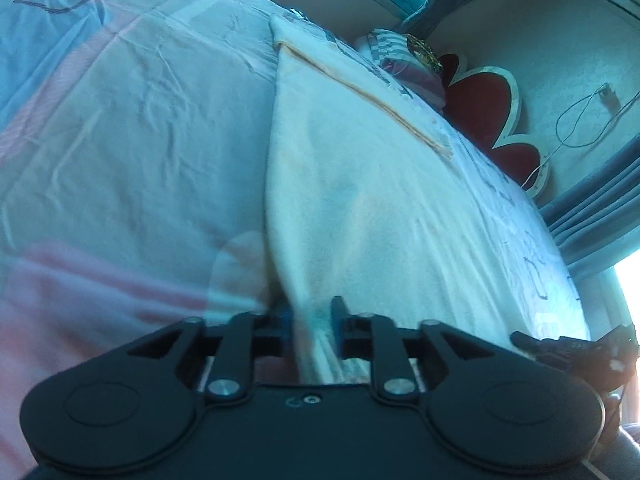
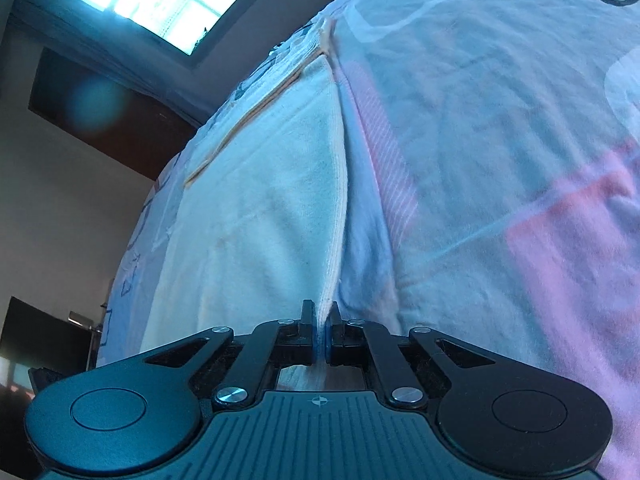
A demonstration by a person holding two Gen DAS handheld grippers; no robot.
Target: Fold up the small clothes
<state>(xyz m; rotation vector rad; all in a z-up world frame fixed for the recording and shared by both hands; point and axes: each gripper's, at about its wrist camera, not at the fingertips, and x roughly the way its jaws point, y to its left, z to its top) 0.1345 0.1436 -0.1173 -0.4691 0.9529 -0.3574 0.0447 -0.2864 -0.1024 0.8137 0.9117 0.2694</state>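
The left gripper (image 1: 312, 320) is black, with two round discs at its sides, slanted link bars pinned by silver screws, and blue pads inside its fingers. The right gripper (image 2: 320, 320) looks alike, but its near plate is ribbed and bears a small crosshair mark.

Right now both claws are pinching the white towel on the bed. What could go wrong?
The left claw stands wider with only a thin fold of the towel between its fingers, so that corner might slip out. The right claw grips right at the towel's stitched edge; a tug could pull it free. The towel could also drag and wrinkle the bedsheet beneath.
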